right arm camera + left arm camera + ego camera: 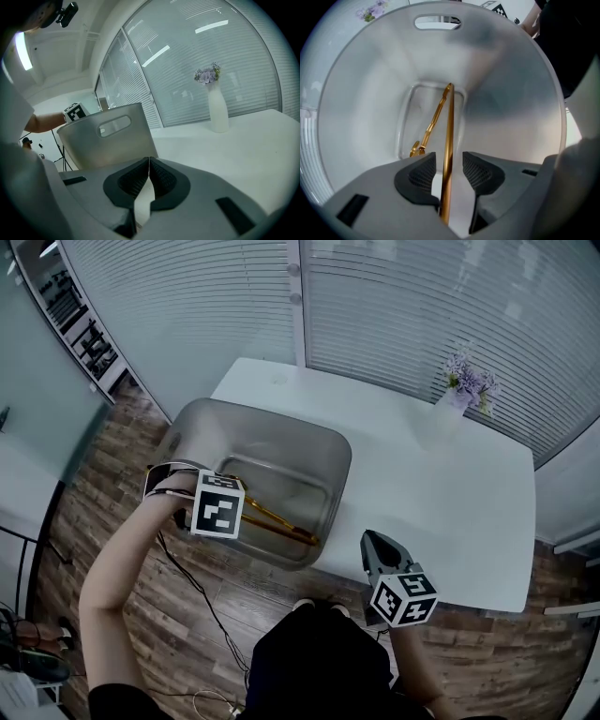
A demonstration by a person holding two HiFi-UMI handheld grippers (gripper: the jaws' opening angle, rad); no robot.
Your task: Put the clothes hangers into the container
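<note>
A gold metal clothes hanger (450, 126) lies inside the grey translucent container (511, 93), its hook near the bottom. Its straight bar runs up between the fingers of my left gripper (449, 171). Those jaws stand apart, with a gap beside the bar, so the pads do not press on it. In the head view the hanger (281, 521) slants across the floor of the container (281, 427), which sits on the near left end of the white table (441, 502). My right gripper (373, 542) hovers at the table's near edge, right of the container (108, 140), shut and empty (149, 171).
A white vase with purple flowers (466, 390) stands at the far right of the table, and it also shows in the right gripper view as the vase (216, 105). Window blinds run behind the table. Cables (197, 596) trail over the wooden floor at the left.
</note>
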